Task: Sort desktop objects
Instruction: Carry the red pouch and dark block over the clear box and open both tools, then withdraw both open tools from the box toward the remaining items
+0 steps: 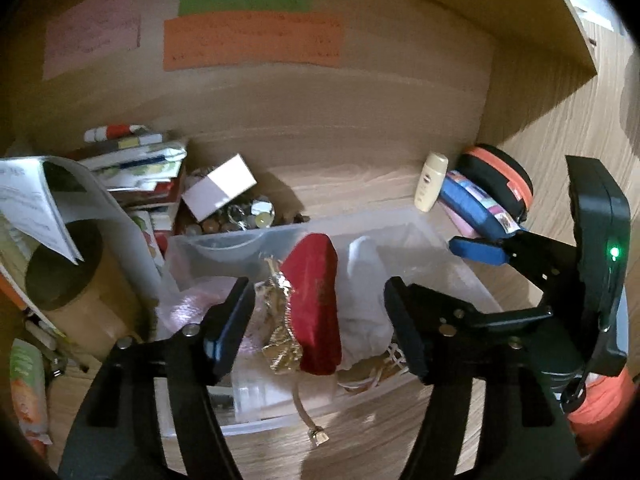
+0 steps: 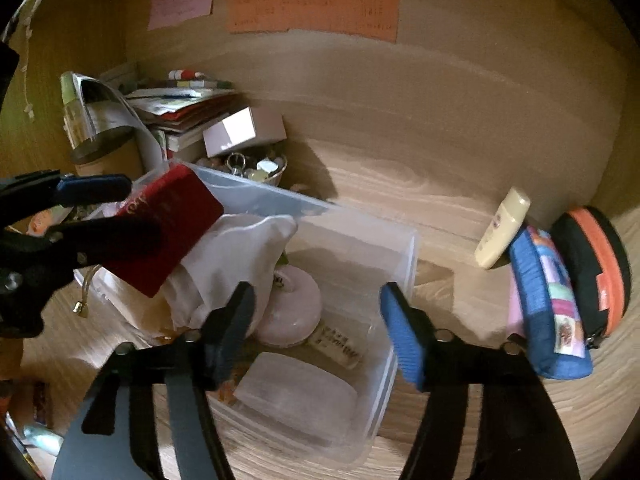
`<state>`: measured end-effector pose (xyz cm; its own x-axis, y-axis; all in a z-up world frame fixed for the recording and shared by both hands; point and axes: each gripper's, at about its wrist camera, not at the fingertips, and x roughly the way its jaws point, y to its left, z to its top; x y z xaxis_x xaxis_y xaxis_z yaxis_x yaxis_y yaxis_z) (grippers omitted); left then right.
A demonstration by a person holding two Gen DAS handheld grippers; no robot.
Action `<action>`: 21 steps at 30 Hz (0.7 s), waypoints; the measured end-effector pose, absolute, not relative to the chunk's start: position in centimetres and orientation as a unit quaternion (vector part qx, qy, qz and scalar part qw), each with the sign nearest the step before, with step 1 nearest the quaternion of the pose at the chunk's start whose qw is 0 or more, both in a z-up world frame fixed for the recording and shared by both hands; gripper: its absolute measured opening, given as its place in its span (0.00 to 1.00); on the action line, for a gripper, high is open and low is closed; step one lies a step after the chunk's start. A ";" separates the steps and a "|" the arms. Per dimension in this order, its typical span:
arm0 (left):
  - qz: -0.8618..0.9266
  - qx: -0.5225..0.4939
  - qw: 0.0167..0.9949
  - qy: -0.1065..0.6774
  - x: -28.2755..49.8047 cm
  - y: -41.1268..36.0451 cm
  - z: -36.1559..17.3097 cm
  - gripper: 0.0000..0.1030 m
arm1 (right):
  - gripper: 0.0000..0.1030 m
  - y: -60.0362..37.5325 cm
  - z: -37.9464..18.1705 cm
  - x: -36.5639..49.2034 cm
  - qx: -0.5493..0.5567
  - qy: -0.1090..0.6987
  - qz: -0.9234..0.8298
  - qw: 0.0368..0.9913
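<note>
Red case (image 1: 318, 300): it stood tilted in the clear plastic bin (image 2: 400, 264), leaning on a white cloth pouch (image 1: 366, 304).
Left gripper (image 1: 318, 320): your jaws were wide apart above the bin, holding nothing.
Right gripper (image 2: 316, 330): your jaws were also wide and empty, over the bin's right end.
Pink round case (image 2: 294, 314): inside the bin, beside the pouch.
Cream bottle (image 2: 502, 234): it leaned on the blue pouch (image 2: 548, 308), near the wooden back wall (image 1: 320, 112).
</note>
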<state>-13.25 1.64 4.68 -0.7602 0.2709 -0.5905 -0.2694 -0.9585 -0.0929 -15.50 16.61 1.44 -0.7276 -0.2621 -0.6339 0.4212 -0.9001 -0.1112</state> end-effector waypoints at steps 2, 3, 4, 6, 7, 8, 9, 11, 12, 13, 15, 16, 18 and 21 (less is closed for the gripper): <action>0.939 -0.313 0.140 -0.002 -13.0 1.4 5.0 0.72 | 0.65 16.5 1.8 -15.2 0.312 0.130 -0.923 0.182; 0.940 -0.313 0.137 -0.002 -12.8 1.2 5.1 0.72 | 0.65 16.5 2.0 -15.0 0.309 0.133 -0.924 0.180; 0.940 -0.314 0.135 -0.001 -12.7 1.1 5.3 0.72 | 0.66 16.4 2.2 -14.9 0.308 0.135 -0.925 0.179; 0.940 -0.317 0.123 0.000 -12.3 0.7 5.5 0.72 | 0.81 16.4 2.5 -14.6 0.305 0.138 -0.926 0.174; 0.941 -0.318 0.119 0.000 -12.2 0.5 5.6 0.73 | 0.82 16.4 2.7 -14.4 0.302 0.137 -0.928 0.171; 0.941 -0.319 0.116 -0.001 -12.0 0.4 5.6 0.74 | 0.83 16.4 2.8 -14.1 0.298 0.138 -0.929 0.169; 0.941 -0.321 0.110 -0.002 -11.7 0.1 5.7 0.75 | 0.83 16.4 3.0 -13.9 0.296 0.139 -0.930 0.168; 0.940 -0.326 0.102 -0.011 -11.1 -0.6 5.8 0.84 | 0.83 16.4 3.4 -13.3 0.294 0.140 -0.930 0.171; 0.939 -0.326 0.105 -0.017 -10.7 -1.0 5.8 0.84 | 0.84 16.4 3.5 -12.9 0.295 0.141 -0.929 0.174; 0.939 -0.327 0.106 -0.020 -10.3 -1.2 5.8 0.84 | 0.84 16.3 3.7 -12.6 0.296 0.141 -0.928 0.178; 0.939 -0.327 0.100 -0.018 -9.4 -1.6 5.9 0.84 | 0.84 16.2 3.8 -11.8 0.301 0.140 -0.924 0.188; 0.940 -0.327 0.096 -0.015 -8.9 -1.8 5.9 0.84 | 0.84 16.1 3.9 -11.3 0.304 0.138 -0.922 0.195; 0.941 -0.327 0.084 -0.005 -7.7 -2.1 5.8 0.87 | 0.85 15.8 4.0 -10.1 0.307 0.136 -0.919 0.208; 0.942 -0.328 0.066 0.006 -5.9 -2.8 5.6 0.90 | 0.86 15.2 3.6 -8.2 0.312 0.134 -0.912 0.229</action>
<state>-5.87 -2.80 5.56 -0.7759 0.1200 -0.6193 -0.1278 -0.9913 -0.0319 -8.17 15.19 3.57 -0.7001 -0.3342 -0.6310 0.5012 -0.8594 -0.1009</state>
